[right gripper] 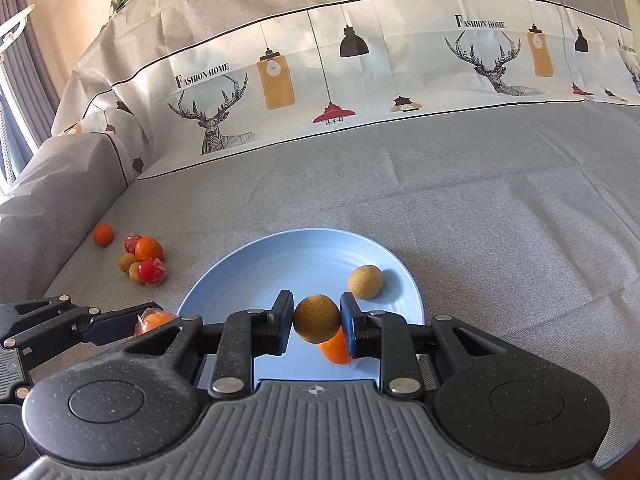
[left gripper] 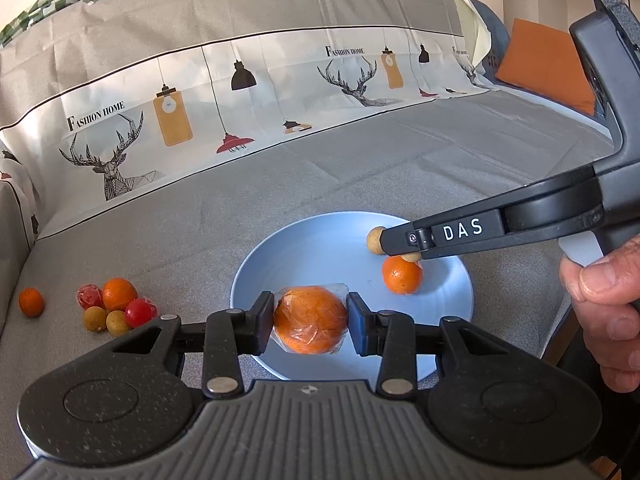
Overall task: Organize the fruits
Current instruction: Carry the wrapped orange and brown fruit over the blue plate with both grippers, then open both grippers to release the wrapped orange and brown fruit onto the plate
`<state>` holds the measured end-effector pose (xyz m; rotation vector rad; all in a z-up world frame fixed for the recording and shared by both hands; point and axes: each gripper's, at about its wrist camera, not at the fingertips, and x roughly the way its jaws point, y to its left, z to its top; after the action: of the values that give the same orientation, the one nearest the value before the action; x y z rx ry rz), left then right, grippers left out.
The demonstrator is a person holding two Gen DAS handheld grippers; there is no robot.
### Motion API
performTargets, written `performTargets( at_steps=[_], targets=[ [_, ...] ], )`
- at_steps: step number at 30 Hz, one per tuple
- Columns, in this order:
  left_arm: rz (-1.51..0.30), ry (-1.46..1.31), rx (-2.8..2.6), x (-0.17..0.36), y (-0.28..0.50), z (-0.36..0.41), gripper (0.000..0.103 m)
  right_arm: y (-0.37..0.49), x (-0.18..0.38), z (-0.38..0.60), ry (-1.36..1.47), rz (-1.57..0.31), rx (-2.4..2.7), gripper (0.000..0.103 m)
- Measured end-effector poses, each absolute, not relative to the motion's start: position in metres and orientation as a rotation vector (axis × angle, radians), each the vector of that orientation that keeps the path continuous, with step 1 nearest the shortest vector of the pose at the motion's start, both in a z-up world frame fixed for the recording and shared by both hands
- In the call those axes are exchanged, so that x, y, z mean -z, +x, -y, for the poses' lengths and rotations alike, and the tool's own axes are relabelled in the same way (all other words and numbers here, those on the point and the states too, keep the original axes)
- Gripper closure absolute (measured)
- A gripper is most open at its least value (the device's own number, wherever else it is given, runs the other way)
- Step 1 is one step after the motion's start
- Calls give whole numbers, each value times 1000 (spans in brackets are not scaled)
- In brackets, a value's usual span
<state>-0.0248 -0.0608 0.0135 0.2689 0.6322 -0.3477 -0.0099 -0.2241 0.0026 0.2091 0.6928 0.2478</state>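
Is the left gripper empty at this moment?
No, the left gripper is shut on a plastic-wrapped orange held over the blue plate.

Both views are bright with soft daylight. In the right wrist view a washed-out window strip (right gripper: pixel 10 80) glares at 9 o'clock. A loose longan (right gripper: pixel 365 281) casts a faint shadow toward 3 o'clock on the blue plate (right gripper: pixel 248 268). Focus is sharp at centre. Fisheye bending curves the printed sofa cover (left gripper: pixel 240 92) strongly toward the rims, and black vignette fills the corners.
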Motion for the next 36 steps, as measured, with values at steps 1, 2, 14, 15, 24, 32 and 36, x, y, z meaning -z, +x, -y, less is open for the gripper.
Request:
performTargets(
  at_steps=[1,2,14,15,24,32,36],
  targets=[
    [-632,269,348,-14,-25,61,60,-10,-2,224,208,-693,-248,76],
    [-633,269,348,-14,-25,61,60,-10,-2,223,206,-692,-249,76],
    [-634,271,347,-14,-25,61,60,-10,-1,221,204,-693,-250,76],
    [-634,271,347,-14,-25,61,60,-10,-1,221,204,-693,-250,76],
    [-634,273,347,-14,-25,61,60,-10,0,221,204,-693,-249,76],
    [-635,274,346,-14,-25,61,60,-10,0,221,202,-692,-250,76],
    [-636,274,345,-16,-25,61,60,-10,0,221,203,-693,-248,76]
  ],
)
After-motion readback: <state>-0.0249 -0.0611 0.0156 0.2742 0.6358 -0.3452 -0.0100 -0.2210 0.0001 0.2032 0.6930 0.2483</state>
